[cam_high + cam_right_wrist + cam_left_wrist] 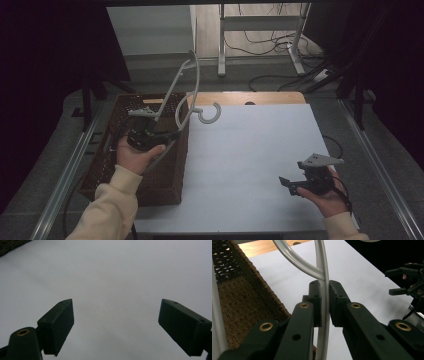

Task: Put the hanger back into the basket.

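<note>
Above the dark brown woven wicker basket, at the left side of the white counter, the left tongs are pinching a light grey plastic clothes hanger. In the left gripper view the two black jaws are pressing from both sides on a thin grey bar of the hanger, just below the place where a second curved bar is joining it. The hanger is standing up in the air, its long arms are rising over the far rim of the basket, and its round hook is hanging just over the counter beside the basket. The person's left hand, in a cream sleeve, is holding these tongs over the basket. Near the front right corner of the counter the right tongs are resting in the right hand, well apart from the hanger. Their jaws are standing wide apart, and between them the right gripper view is showing bare white counter.
</note>
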The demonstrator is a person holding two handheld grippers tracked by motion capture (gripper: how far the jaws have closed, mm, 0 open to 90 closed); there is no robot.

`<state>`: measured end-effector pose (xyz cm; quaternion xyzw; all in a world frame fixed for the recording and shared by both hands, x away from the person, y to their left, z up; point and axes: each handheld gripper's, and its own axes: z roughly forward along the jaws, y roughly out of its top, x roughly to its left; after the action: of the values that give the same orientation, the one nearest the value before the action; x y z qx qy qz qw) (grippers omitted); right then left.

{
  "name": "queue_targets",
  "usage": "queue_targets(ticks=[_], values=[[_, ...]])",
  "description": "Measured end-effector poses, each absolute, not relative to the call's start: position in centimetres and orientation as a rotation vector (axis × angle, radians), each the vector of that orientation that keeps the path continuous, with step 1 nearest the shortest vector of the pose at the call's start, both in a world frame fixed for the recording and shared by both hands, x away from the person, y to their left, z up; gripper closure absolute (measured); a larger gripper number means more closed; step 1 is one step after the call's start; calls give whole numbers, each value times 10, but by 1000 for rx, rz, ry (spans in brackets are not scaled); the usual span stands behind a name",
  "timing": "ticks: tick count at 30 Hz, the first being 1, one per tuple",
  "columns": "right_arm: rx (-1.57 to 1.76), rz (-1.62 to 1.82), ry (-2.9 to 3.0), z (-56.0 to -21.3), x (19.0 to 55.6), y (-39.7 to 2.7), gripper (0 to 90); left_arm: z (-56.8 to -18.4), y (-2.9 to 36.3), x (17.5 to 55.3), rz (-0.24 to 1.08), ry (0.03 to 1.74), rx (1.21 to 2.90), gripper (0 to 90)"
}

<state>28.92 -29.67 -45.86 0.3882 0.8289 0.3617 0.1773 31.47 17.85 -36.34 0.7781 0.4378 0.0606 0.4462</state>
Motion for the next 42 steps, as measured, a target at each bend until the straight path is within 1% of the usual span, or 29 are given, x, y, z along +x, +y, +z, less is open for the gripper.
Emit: queue_targets(ticks=[30, 42], values=[[1085, 1034, 2358, -460, 290, -296, 128, -374, 206, 321, 175, 1118, 1955, 816], [1083, 1025, 2363, -460, 290, -296, 128, -391, 226, 310, 181, 1107, 2021, 816]])
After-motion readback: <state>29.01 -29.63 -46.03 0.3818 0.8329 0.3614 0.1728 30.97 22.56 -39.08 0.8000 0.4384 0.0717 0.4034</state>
